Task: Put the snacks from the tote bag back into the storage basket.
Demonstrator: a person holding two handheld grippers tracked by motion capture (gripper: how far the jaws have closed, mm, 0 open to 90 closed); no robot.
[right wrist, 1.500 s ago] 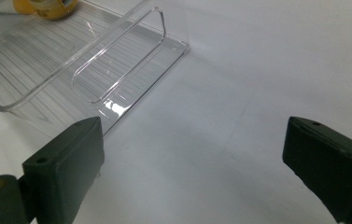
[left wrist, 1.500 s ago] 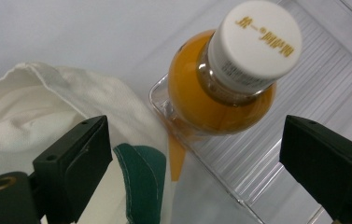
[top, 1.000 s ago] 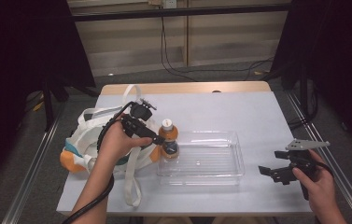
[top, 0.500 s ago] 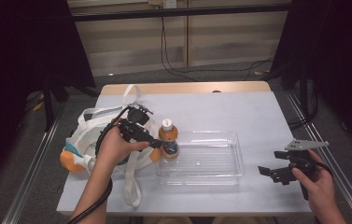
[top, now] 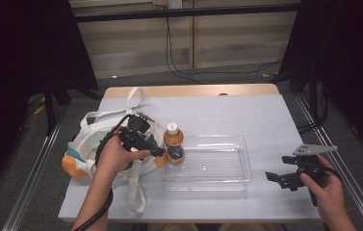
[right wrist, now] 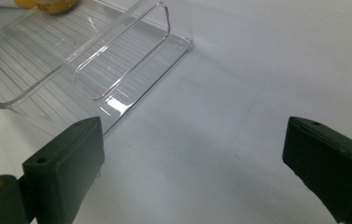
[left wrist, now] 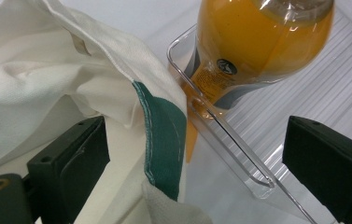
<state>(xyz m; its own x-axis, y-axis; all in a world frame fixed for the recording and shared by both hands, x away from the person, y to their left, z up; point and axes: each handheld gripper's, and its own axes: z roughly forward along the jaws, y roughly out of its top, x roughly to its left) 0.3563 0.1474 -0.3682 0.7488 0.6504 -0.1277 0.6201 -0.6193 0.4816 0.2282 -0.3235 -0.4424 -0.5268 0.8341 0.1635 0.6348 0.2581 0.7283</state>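
We see our left gripper (top: 162,153) with its jaws wide apart and nothing between them. It sits just at 9 o'clock of the orange bottle (top: 173,142). The bottle top is cut off in the left gripper view. The bottle stands up in the 9 o'clock end of the clear tray (top: 227,178). The white bag (top: 90,130) lies at 9 o'clock of the tray, and something orange peeks out of it, hard to make out. Our right gripper (top: 273,177) is open too, near the tray's 3 o'clock end, holding nothing, low over the table (top: 246,110).
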